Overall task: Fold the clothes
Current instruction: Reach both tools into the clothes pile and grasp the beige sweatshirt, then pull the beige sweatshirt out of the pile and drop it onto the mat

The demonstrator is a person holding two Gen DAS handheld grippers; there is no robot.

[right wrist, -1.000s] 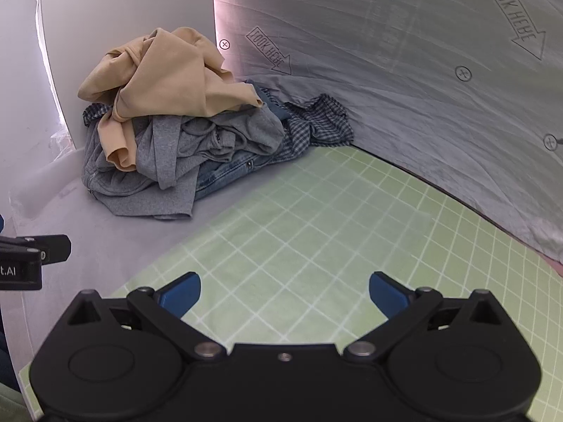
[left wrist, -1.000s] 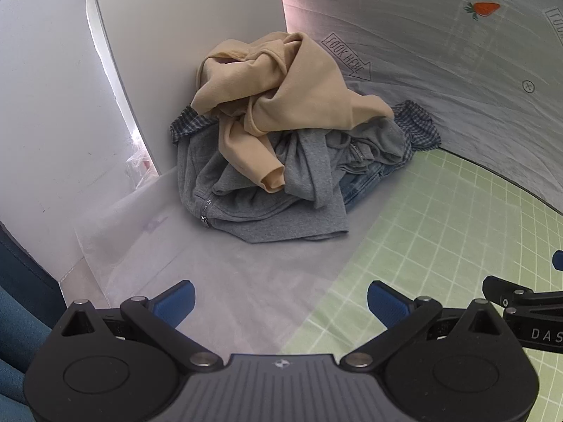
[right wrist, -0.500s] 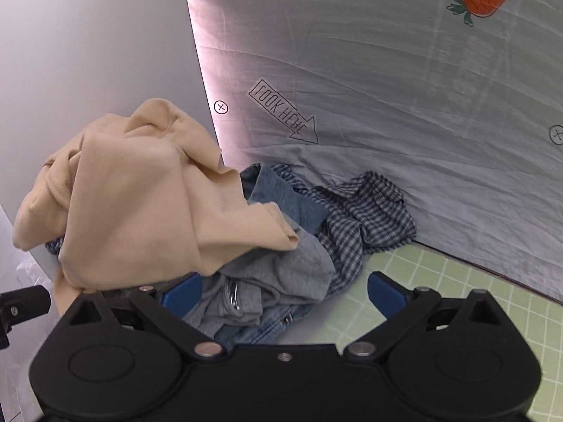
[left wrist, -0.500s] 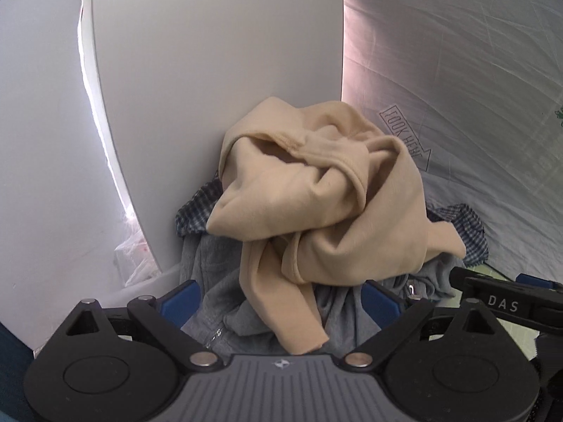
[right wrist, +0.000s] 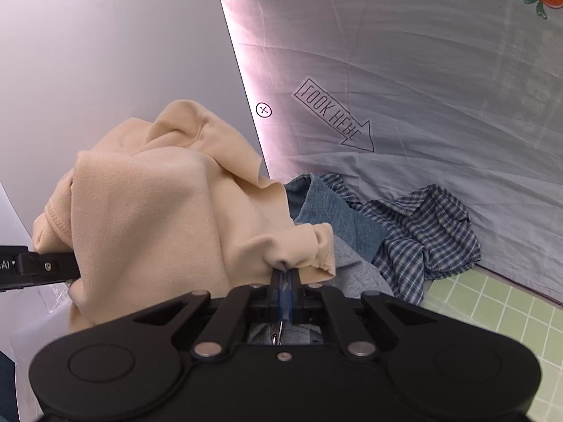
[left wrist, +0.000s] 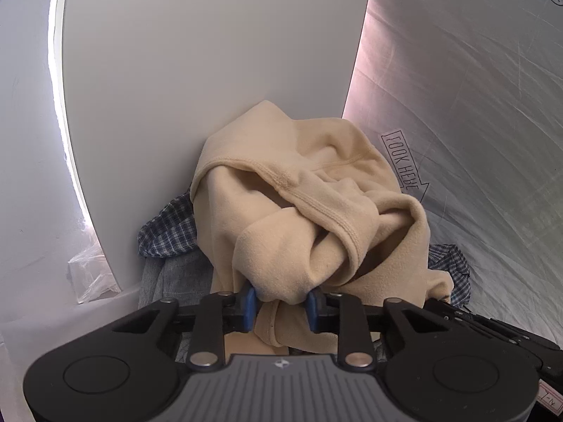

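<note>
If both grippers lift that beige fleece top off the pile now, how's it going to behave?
The beige fleece top is crumpled and folds over itself, so it will probably hang limp. The left gripper holds a thick bunch; the right gripper pinches a thin edge, which may slip. It lies on the grey garment, so it might drag that.

My left gripper (left wrist: 280,303) is partly closed, pads pressing cloth. My right gripper (right wrist: 284,286) is pinched tight, fingers together

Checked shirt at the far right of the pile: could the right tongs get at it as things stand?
Probably not yet. The right tongs are shut on the beige top. The checked shirt itself lies uncovered beside the denim, so letting go would free the way.
</note>
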